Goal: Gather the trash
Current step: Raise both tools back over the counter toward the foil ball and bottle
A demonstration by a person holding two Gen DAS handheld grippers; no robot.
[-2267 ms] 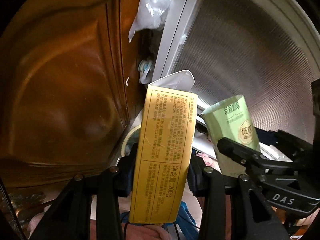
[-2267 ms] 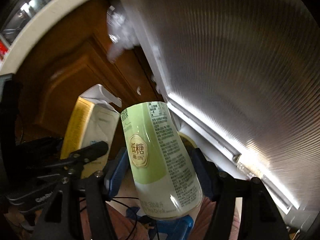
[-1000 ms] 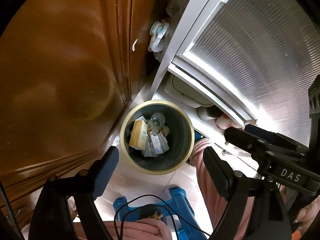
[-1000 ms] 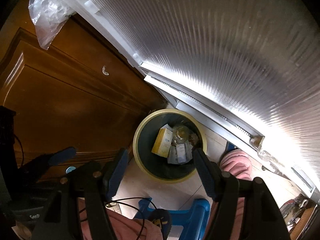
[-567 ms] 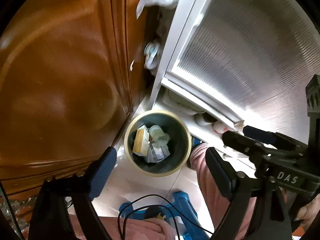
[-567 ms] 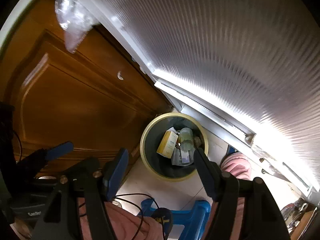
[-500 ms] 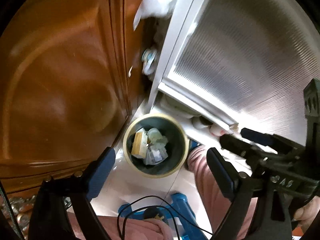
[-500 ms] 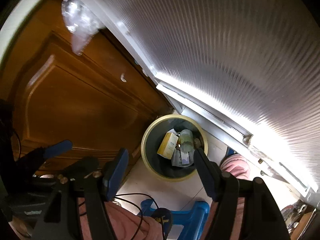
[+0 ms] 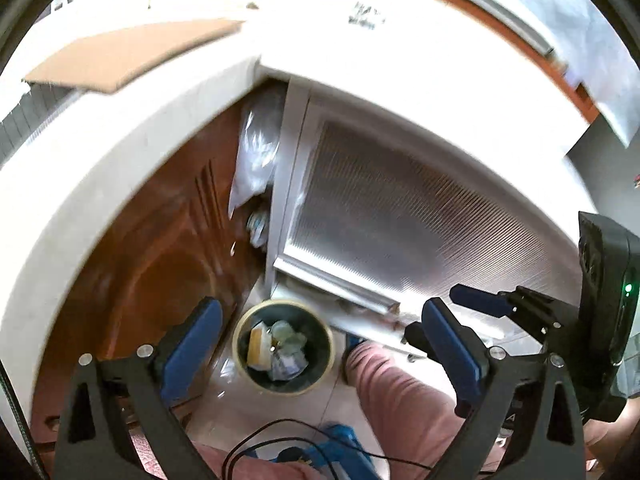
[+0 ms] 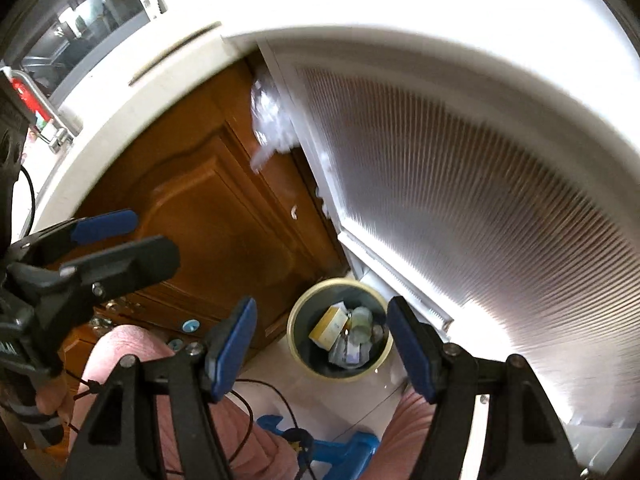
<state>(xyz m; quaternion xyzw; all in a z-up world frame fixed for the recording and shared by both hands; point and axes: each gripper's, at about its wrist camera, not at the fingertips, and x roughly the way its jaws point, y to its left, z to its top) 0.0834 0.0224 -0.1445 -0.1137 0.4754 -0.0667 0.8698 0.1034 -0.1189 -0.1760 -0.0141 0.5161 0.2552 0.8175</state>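
At the far left of the left wrist view, a wooden cabinet door (image 9: 160,264) runs down to the floor under a pale countertop (image 9: 100,168) with a sheet of cardboard (image 9: 128,54) lying on it. A clear plastic bag (image 9: 254,160) hangs in the corner where the door meets a ribbed, frosted panel (image 9: 420,220).

Low in the middle, the left gripper (image 9: 324,344) has its blue-padded fingers spread wide apart with nothing between them. Beyond the gap a round bin (image 9: 244,354) stands on the light tiled floor (image 9: 240,404), close to the foot of the cabinet door. Inside it lie a yellow carton (image 9: 258,346), a pale green bottle (image 9: 282,328) and some crumpled packets, all well below the gripper.

To the right, a pink trouser leg (image 9: 392,392) stands just beside the bin. Further right, the right gripper (image 9: 440,312) comes in from the side.

From the right wrist view, the right gripper (image 10: 322,344) is likewise spread wide and holds nothing. The bin (image 10: 296,340) shows between its fingers, the carton (image 10: 330,328) and bottle (image 10: 362,316) side by side inside. A blue stool (image 10: 340,454) sits at the bottom.
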